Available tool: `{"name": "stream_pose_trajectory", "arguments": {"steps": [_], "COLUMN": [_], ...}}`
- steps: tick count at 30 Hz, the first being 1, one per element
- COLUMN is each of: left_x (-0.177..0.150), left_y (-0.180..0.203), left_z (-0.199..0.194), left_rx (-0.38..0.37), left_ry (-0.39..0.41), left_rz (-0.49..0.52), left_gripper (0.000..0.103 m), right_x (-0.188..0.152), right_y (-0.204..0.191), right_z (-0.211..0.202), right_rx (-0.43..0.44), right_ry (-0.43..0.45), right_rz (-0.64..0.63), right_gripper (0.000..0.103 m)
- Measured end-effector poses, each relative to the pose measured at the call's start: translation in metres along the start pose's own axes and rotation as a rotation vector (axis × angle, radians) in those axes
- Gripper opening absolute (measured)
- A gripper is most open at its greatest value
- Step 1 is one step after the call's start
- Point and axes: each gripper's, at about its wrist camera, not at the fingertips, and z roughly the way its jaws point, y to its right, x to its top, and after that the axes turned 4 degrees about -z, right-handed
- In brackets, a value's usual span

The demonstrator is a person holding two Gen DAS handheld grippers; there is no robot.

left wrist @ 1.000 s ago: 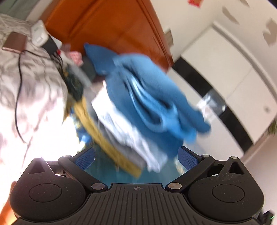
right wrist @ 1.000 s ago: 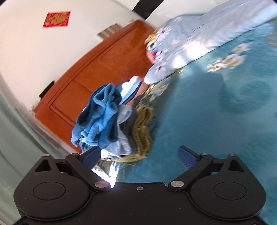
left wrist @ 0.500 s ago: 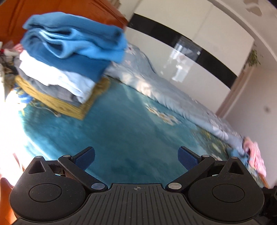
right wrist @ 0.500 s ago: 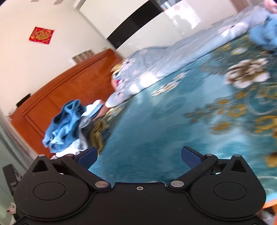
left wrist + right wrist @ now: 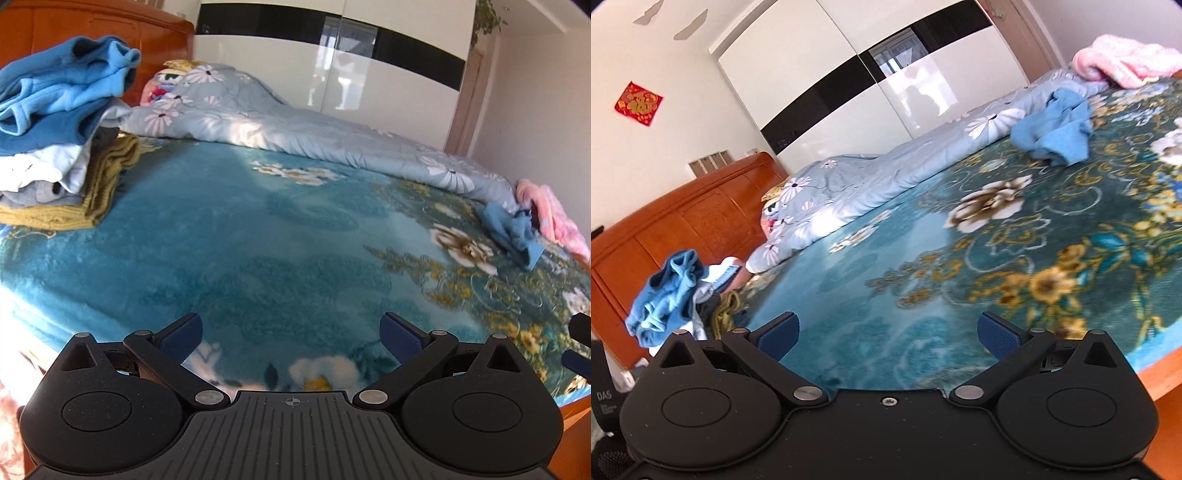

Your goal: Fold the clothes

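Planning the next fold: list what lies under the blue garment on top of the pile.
Under the blue top garment show white and grey folded layers, then an olive knit on the teal blanket. The pile's inner folds are covered.

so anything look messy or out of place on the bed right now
Two things. The top blue garment on the folded stack is bunched and slumping, not lying flat. A crumpled light-blue garment lies loose at the far end of the bed, beside a pink heap. Both tools, left and right, are open and empty.

Left tongs (image 5: pixel 291 334) gape empty — folded stack (image 5: pixel 62 136) far-left.
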Motion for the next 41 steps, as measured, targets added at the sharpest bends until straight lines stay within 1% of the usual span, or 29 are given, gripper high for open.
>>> {"name": "stream_pose_trajectory", "arguments": {"steps": [3,6,10,14,18,21,22,25,27,31,41], "left_x": [-0.007,-0.012,-0.012,-0.010,-0.012,-0.014,-0.015,-0.018,-0.020,-0.021,-0.022], "left_y": [0.011,0.021,0.022,0.020,0.023,0.026,0.026,0.024,0.023,0.018,0.013], "left_z": [-0.002,-0.003,-0.003,-0.001,-0.005,-0.004,-0.003,-0.003,-0.003,-0.001,-0.003], "left_rx": [0.011,0.058,0.096,0.139,0.170,0.204,0.209,0.193,0.202,0.213,0.212], "left_ry": [0.007,0.021,0.027,0.033,0.074,0.081,0.078,0.082,0.090,0.078,0.085], "left_rz": [0.042,0.080,0.059,0.059,0.096,0.126,0.135,0.147,0.153,0.141,0.145], "left_gripper": [0.103,0.103,0.103,0.103,0.103,0.103,0.103,0.103,0.103,0.103,0.103], "right_x": [-0.006,-0.013,-0.019,-0.022,-0.022,-0.022,-0.022,-0.022,-0.022,-0.023,-0.024], "right_y": [0.006,0.011,0.011,0.008,0.000,-0.008,-0.010,-0.014,-0.016,-0.020,-0.026], "right_z": [-0.007,-0.011,-0.015,-0.010,-0.003,0.004,0.006,0.008,0.008,0.010,0.014], "right_rx": [-0.036,-0.076,-0.112,-0.111,-0.092,-0.089,-0.089,-0.090,-0.096,-0.115,-0.111], "right_ry": [-0.011,-0.026,-0.033,-0.054,-0.073,-0.094,-0.099,-0.103,-0.107,-0.116,-0.140], "right_rz": [-0.022,-0.025,-0.036,-0.048,-0.063,-0.094,-0.103,-0.122,-0.140,-0.180,-0.203], "right_gripper": [0.102,0.102,0.102,0.102,0.102,0.102,0.102,0.102,0.102,0.102,0.102]}}
